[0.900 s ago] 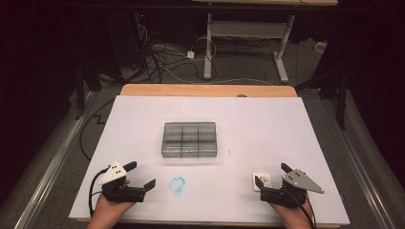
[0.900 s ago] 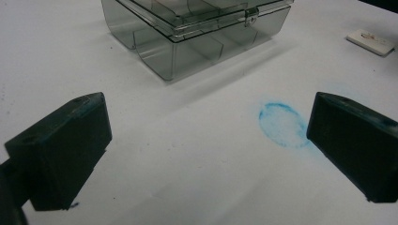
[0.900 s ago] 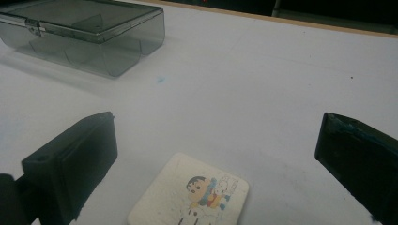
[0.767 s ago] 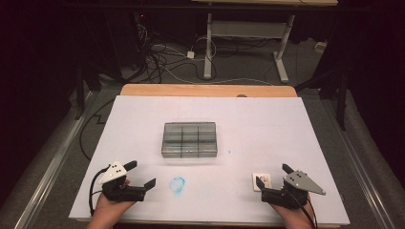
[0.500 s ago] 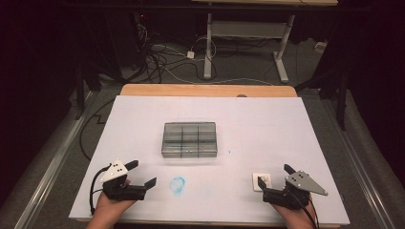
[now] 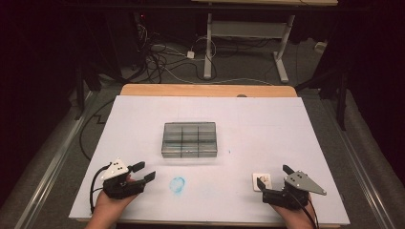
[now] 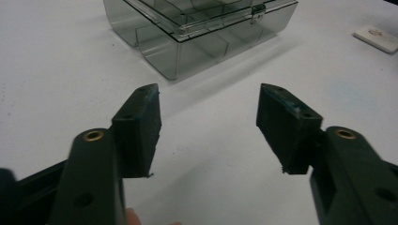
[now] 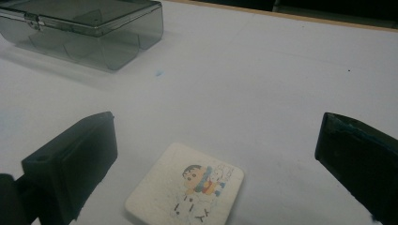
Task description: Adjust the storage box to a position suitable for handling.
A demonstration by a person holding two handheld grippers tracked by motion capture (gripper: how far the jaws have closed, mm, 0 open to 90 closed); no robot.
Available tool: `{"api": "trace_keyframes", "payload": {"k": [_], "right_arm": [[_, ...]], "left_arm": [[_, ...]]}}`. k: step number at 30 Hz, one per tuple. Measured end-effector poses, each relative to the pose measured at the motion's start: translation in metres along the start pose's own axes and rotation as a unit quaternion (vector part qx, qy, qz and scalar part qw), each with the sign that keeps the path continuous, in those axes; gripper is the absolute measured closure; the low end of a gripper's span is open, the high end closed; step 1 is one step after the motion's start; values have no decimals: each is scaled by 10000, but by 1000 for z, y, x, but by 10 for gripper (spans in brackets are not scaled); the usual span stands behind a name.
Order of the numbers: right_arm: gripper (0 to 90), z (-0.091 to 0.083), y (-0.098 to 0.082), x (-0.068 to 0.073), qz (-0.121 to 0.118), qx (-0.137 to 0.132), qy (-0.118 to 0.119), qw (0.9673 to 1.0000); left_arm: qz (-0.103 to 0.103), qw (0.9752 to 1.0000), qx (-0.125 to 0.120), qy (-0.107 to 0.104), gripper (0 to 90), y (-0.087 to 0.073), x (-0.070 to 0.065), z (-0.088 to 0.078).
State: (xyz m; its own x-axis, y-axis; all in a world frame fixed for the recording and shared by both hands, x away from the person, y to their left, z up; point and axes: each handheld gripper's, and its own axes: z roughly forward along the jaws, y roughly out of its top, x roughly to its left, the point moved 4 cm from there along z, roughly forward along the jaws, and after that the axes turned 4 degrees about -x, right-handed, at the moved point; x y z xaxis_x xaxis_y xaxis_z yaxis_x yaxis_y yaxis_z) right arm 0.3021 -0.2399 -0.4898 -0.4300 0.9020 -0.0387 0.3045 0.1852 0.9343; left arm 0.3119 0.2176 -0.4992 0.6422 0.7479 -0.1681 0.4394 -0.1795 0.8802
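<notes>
1. Since the earlier high view: right gripper (image 6: pixel 273 179) has slid a bit toward the white tile (image 6: pixel 261 181), so its jaw tips now flank the tile; left gripper (image 6: pixel 143 171) barely shifted; box and blue smudge unchanged.
2. High view: the left gripper sits at the near left of the white table sheet (image 6: pixel 286 124), jaws apart, nothing between them, pointing right toward the blue smudge (image 6: pixel 177 185), which lies just ahead of the tips. The right gripper is at the near right, jaws wide apart; the tile lies by the near jaw tip, whether touching it cannot be told. The clear grey compartment box (image 6: pixel 189 139) is mid-table, well ahead of both grippers, lid closed.
3. Left gripper view: left gripper (image 7: pixel 209 105) jaws apart, bare sheet between the pads. Box (image 7: pixel 197 33) ahead and slightly left of the gap, well clear of the tips, latch facing right. Tile (image 7: pixel 377 38) far off, ahead-right of the right jaw.
4. Right gripper view: right gripper (image 8: pixel 218 136) jaws spread wide, not pressing anything. Tile (image 8: pixel 185 190), with a cartoon figure print, lies flat between the jaws, nearer the left jaw, with a gap on both sides. Box (image 8: pixel 84 28) far ahead, beyond the left jaw.
</notes>
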Motion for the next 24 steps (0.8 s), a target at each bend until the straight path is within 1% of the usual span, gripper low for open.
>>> {"api": "trace_keyframes", "payload": {"k": [1, 6, 9, 11, 12, 15, 16, 17, 20, 24], "right_arm": [[0, 0, 0, 0, -1, 4, -7, 10000], [0, -1, -1, 0, 13, 2, -5, 10000], [0, -1, -1, 0, -1, -8, 0, 10000], [0, -1, -1, 0, -8, -3, 7, 10000], [0, -1, -1, 0, -18, -2, 12, 10000], [0, -1, -1, 1, -19, -6, 18, 10000], [0, -1, -1, 1, -18, -8, 18, 10000], [0, -1, 0, 1, -22, -16, 18, 10000], [0, -1, 0, 1, -16, -17, 21, 10000], [0, -1, 0, 1, -25, -17, 31, 10000]], "left_arm": [[-12, 10000, -4, 32, 429, 0, 0, 1], [15, 10000, 61, 57, 558, -1, 0, 2], [-7, 9999, 105, 68, 625, -1, 2, 2], [-28, 9999, 116, 18, 636, -2, 2, 3], [-11, 9999, 109, 11, 668, -2, 2, 2], [-15, 9999, 126, -18, 704, -2, 3, 2], [9, 9999, 132, -20, 736, -2, 2, 2], [25, 9999, 149, -29, 738, -2, 2, 2], [56, 9998, 195, -49, 792, -3, 3, 3], [73, 9997, 218, -85, 825, -3, 3, 3]]}}
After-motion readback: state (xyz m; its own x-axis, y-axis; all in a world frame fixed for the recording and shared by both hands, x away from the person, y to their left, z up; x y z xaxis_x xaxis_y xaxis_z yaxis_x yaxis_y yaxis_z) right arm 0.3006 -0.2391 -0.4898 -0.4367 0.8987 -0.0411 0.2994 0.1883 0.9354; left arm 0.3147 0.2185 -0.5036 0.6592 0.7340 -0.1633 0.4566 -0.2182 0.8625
